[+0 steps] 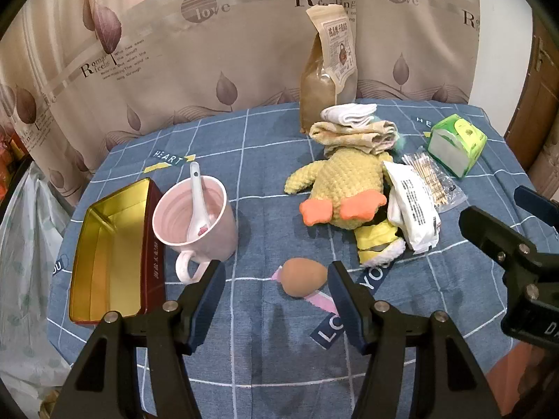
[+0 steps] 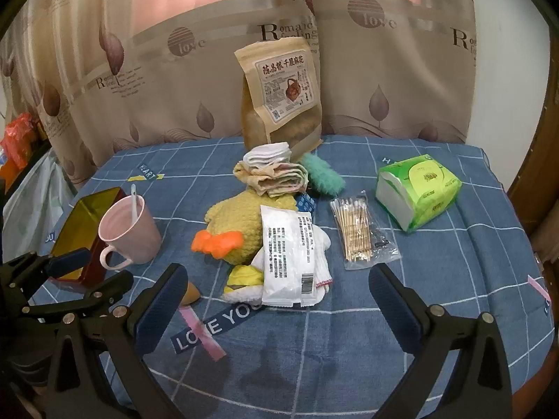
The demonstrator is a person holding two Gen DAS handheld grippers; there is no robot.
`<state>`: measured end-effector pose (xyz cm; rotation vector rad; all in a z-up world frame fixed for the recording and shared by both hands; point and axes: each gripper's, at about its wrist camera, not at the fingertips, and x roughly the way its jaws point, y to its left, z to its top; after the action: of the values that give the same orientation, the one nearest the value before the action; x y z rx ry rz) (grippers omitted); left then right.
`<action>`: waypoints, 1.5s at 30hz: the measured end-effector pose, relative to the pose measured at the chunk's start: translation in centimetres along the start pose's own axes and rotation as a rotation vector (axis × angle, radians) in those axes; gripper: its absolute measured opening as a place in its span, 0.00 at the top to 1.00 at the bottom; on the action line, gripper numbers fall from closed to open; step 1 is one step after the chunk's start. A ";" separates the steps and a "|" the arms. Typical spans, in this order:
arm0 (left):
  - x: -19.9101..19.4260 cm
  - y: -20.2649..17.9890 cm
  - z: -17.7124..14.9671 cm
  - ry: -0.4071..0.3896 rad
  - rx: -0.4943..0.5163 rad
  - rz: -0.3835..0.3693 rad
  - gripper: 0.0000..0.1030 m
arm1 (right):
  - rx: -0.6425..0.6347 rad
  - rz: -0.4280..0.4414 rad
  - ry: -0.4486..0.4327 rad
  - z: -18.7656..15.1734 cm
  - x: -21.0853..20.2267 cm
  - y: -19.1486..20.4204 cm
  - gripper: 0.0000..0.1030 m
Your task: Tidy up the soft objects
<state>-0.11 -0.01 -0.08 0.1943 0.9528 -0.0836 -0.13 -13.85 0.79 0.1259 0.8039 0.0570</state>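
**Sponge egg lay between parted jaws, pile of soft things waiting beyond**

The left gripper (image 1: 276, 300) hung tilted down over the blue checked table (image 1: 244, 181), its jaws parted and gripping nothing; the tan egg-shaped sponge (image 1: 303, 277) lay on the cloth between their tips, touching neither pad as far as the left wrist view showed. The right gripper (image 2: 276, 310) stood released at its widest, empty, aimed at the white packet (image 2: 284, 255) that leaned on the yellow plush duck (image 2: 241, 220).

Behind the duck sat folded towels (image 2: 270, 174) with a fuzzy green piece (image 2: 321, 174) just beside them. An open gold-lined tin (image 1: 111, 244) stood at the left, next to the pink mug (image 1: 195, 216) holding a spoon (image 1: 197, 202).

The sponge looked light and springy, so it would likely squash and could squirt out of a hard pinch; a gentle closing across its fat middle seemed best. The duck would probably sag if lifted by a foot, so the body was the surer hold. The packet looked slick and might slide off when the duck shifted
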 end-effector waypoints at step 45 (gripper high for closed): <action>0.3 0.2 -0.3 0.007 0.001 0.002 0.39 | 0.000 0.029 0.013 -0.2 0.2 0.6 0.00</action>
<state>-0.11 0.26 -0.49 0.1969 0.9592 -0.0819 -0.11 -13.20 0.56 0.1372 0.8146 0.0858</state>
